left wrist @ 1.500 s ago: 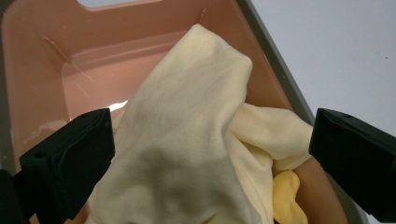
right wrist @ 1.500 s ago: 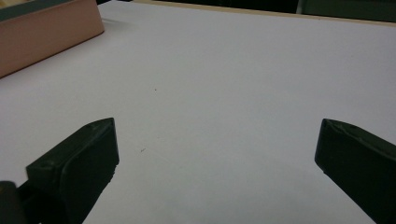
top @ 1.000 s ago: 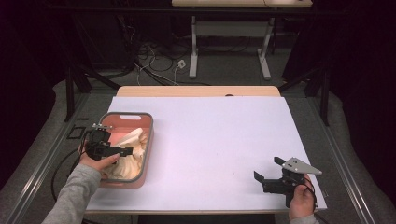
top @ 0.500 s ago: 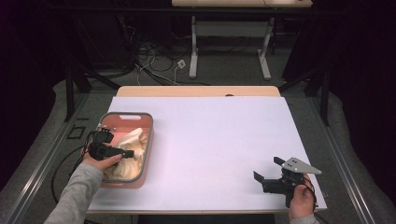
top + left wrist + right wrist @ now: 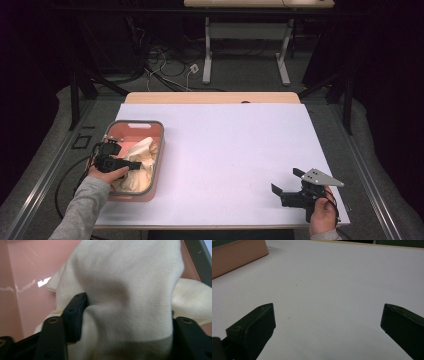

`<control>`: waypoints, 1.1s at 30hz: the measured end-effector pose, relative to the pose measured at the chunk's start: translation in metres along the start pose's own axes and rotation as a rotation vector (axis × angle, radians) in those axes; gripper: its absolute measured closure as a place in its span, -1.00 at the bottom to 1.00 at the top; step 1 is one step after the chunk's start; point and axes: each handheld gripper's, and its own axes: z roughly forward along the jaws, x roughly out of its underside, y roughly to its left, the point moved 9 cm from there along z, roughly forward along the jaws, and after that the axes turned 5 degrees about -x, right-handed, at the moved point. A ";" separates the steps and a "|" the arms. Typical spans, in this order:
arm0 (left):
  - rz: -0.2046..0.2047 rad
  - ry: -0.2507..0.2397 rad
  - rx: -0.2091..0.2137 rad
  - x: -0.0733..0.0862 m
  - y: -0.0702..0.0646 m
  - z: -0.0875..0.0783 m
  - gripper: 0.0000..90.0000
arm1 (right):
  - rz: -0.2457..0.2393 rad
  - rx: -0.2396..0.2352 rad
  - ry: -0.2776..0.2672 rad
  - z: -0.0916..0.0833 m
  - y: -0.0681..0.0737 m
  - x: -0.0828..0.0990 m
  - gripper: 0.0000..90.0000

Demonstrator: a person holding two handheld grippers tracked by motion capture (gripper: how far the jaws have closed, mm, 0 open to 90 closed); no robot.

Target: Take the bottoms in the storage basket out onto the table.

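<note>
The left gripper (image 5: 125, 322) has a fat fold of cream cloth (image 5: 130, 290) between its wide jaws inside the pink tub (image 5: 131, 129), so it might slip out, while the right gripper (image 5: 327, 322) gapes wide, holding nothing.

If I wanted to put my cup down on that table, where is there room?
The white tabletop is bare between the pink bin and the right gripper. The bin is crowded: cream cloth fills it, with the left gripper in it.
</note>
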 end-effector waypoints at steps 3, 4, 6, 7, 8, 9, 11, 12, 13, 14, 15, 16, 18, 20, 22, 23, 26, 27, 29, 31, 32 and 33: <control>-0.001 -0.012 -0.010 0.000 0.000 0.000 0.12 | 0.004 0.001 0.001 0.000 0.000 0.000 -1.00; 0.004 -0.016 -0.015 -0.001 0.000 0.000 0.19 | 0.006 0.001 0.003 0.000 0.001 0.000 -1.00; -0.003 -0.016 -0.015 -0.001 0.000 -0.001 0.36 | 0.009 0.003 0.002 0.000 0.000 0.000 -1.00; -0.009 -0.010 -0.008 0.000 0.000 -0.003 0.43 | 0.007 0.003 0.002 0.000 0.000 0.000 -1.00; -0.009 -0.010 -0.008 0.000 0.000 -0.003 0.51 | 0.007 0.001 0.001 0.000 0.000 0.000 -1.00; -0.016 -0.026 -0.013 -0.001 0.000 -0.003 0.56 | 0.007 -0.001 0.000 0.000 0.000 0.000 -1.00; -0.017 -0.022 -0.016 0.000 -0.001 -0.005 0.63 | 0.014 -0.002 0.002 0.000 0.001 0.000 -1.00; -0.009 -0.034 -0.025 -0.001 0.000 -0.005 0.66 | 0.010 -0.002 0.002 0.000 0.001 0.000 -1.00; -0.014 -0.037 -0.028 -0.001 -0.001 -0.006 0.68 | 0.008 -0.002 0.001 0.000 0.001 0.000 -1.00; -0.016 -0.048 -0.034 -0.002 -0.001 -0.006 0.69 | 0.011 -0.001 0.006 0.000 0.001 0.001 -1.00; -0.010 -0.046 -0.033 -0.002 0.000 -0.007 0.70 | 0.012 -0.001 0.007 0.000 0.001 0.001 -1.00; -0.018 -0.064 -0.038 -0.004 -0.001 -0.007 0.71 | 0.012 0.000 0.007 0.000 0.001 0.001 -1.00; -0.014 -0.071 -0.038 -0.004 -0.001 -0.009 0.72 | 0.011 0.001 0.008 0.000 0.000 0.001 -1.00; -0.022 -0.099 -0.047 -0.006 0.000 -0.009 0.73 | 0.009 0.003 0.005 0.000 0.000 0.001 -1.00; -0.019 -0.115 -0.054 -0.008 0.000 -0.011 0.73 | 0.012 -0.001 0.000 0.000 0.000 0.000 -1.00; -0.019 -0.115 -0.054 -0.008 0.000 -0.011 0.73 | 0.011 0.000 0.001 0.000 0.000 0.000 -1.00; -0.014 -0.150 -0.058 -0.011 0.001 -0.016 0.73 | 0.010 0.000 0.001 0.000 -0.001 0.001 -1.00; -0.014 -0.150 -0.058 -0.011 0.001 -0.016 0.73 | 0.012 -0.001 0.000 0.000 -0.001 0.001 -1.00; -0.026 -0.187 -0.070 -0.014 0.002 -0.018 0.73 | 0.012 -0.002 0.003 0.000 -0.001 0.001 -1.00; -0.027 -0.203 -0.075 -0.015 0.003 -0.019 0.74 | 0.010 -0.001 0.000 0.000 -0.001 0.001 -1.00; -0.044 -0.242 -0.085 -0.018 0.004 -0.021 0.74 | 0.014 -0.002 0.001 0.000 0.000 0.001 -1.00; -0.051 -0.252 -0.088 -0.019 0.005 -0.022 0.74 | 0.018 0.000 0.005 0.000 0.000 0.001 -1.00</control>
